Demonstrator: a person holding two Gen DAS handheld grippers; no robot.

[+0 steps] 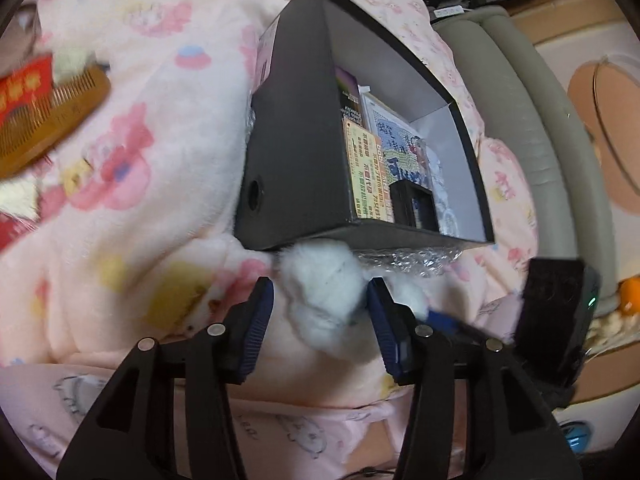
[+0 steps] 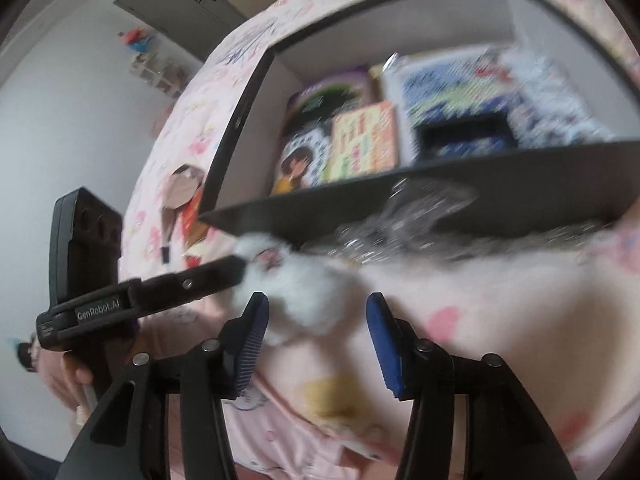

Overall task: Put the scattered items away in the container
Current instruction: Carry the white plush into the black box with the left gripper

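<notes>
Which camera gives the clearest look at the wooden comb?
The left wrist view. The wooden comb lies at its left edge on the pink blanket, teeth visible though slightly blurred. In the right wrist view I cannot make out the comb; that side shows blanket, the box and the other gripper.

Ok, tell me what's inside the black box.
The black box holds printed booklets, a blue patterned packet and a small black case. Anything beneath them is covered.

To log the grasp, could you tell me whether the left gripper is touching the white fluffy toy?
Touching. In the left wrist view, the white fluffy toy lies between the left gripper's jaws, its fur against one pad.
</notes>
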